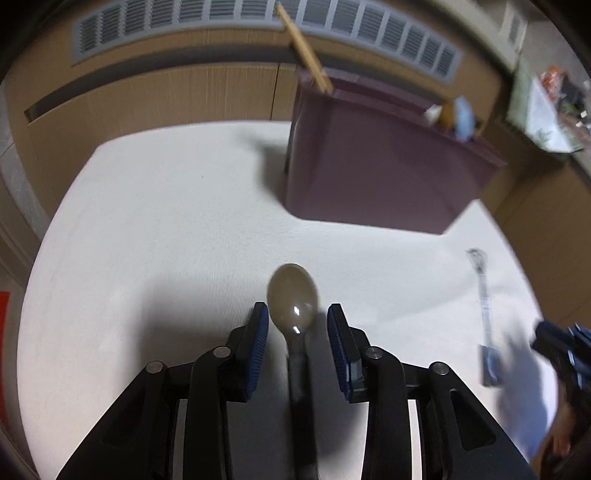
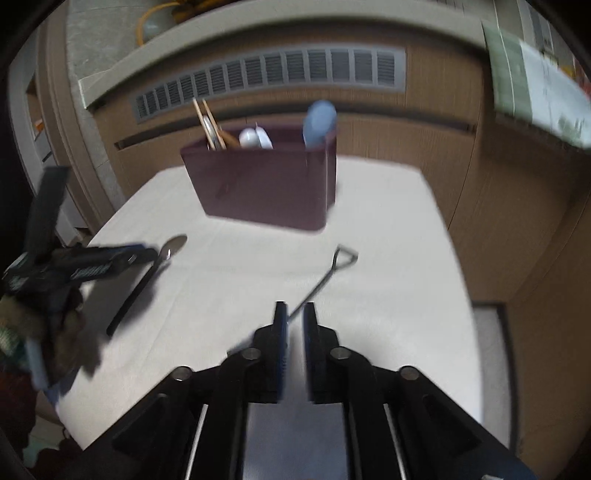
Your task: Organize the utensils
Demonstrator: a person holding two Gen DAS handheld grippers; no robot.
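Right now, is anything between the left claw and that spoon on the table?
Nothing visible. The left claw is open, and the spoon lies directly between its pads on the white table, not gripped yet. The purple holder stands farther back, with bare tabletop between.

No legible txt anywhere.

Home room, likely living area
Wood-panel wall [image 2: 443,122] with long vent grille [image 1: 258,22], white-clothed bench [image 1: 166,221], maroon utensil caddy [image 2: 266,184].
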